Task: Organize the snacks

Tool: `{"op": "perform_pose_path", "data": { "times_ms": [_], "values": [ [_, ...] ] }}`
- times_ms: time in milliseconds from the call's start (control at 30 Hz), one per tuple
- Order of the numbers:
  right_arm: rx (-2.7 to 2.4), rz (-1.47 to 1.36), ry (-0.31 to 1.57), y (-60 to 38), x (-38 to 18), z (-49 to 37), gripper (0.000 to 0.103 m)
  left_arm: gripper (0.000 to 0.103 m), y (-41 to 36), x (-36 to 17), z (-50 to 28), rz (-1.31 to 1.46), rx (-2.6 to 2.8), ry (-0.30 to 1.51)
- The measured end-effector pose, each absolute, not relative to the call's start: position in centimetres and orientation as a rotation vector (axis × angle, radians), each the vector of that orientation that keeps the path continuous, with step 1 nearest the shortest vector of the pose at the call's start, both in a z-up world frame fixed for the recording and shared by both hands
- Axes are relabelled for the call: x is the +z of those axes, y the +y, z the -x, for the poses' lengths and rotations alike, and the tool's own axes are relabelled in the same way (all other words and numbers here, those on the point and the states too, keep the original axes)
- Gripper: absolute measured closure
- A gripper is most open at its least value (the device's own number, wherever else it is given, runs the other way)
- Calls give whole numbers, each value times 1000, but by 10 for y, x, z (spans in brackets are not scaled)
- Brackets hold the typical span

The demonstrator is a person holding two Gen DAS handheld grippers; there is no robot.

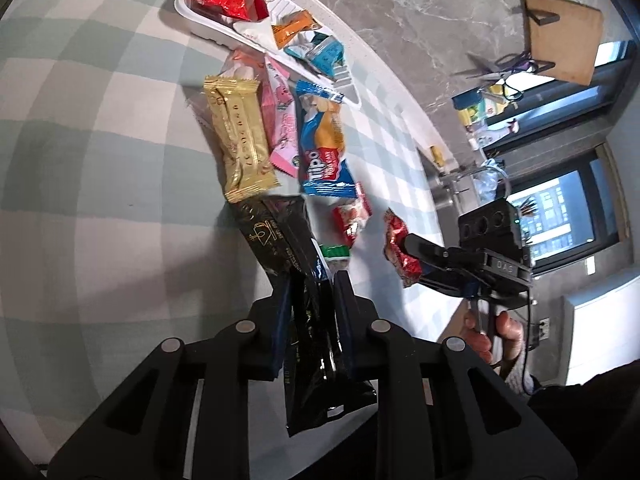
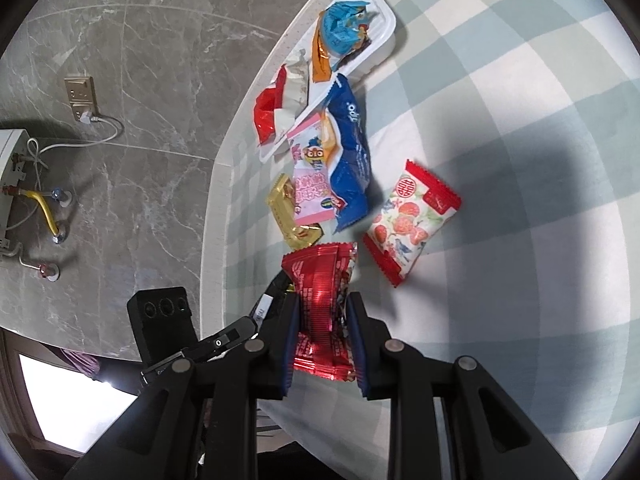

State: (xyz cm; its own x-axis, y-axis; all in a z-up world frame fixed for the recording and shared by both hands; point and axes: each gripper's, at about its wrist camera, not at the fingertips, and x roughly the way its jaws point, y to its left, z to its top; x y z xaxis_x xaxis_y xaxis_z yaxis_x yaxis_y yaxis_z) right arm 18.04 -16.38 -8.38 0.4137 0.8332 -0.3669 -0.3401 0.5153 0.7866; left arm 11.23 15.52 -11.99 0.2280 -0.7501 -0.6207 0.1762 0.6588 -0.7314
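My left gripper (image 1: 312, 280) is shut on a long black snack packet (image 1: 280, 236), lifted slightly off the checked tablecloth. In the right wrist view my right gripper (image 2: 322, 304) is shut on a red foil snack packet (image 2: 320, 292); the left wrist view shows that right gripper (image 1: 412, 254) with the red foil snack packet (image 1: 400, 252) in its jaws. A gold bar (image 1: 240, 136), a pink packet (image 1: 282, 120) and a blue Tipo packet (image 1: 324, 144) lie in a loose pile. A white tray (image 1: 188, 8) beyond them holds red, orange and light-blue packets.
A white-and-red strawberry packet (image 2: 412, 220) lies alone on the cloth right of the pile. The table's curved edge (image 2: 224, 184) drops to a grey marble floor. A wall socket (image 2: 80, 98) with a cable and pipes are at the left. A hand (image 1: 500, 332) holds the right gripper's grip.
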Motion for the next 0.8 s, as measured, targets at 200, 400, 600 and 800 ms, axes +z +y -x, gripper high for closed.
{"op": "perform_pose_path", "data": {
  "times_ms": [200,400,600,800],
  "values": [
    [818,-683,842,-161,-81,-181,76,90,155,-118,-116,569,-670,1179],
    [795,-628,851,-156,-80,-181,76,89,141,-120,-112,420,-620,1237],
    [787,-631,862,-158,-87,-183,76,72,121,-127,-105,305,-570,1284],
    [773,-616,864,-158,-88,-182,76,35,113,-125,-103,282,-573,1296]
  ]
}}
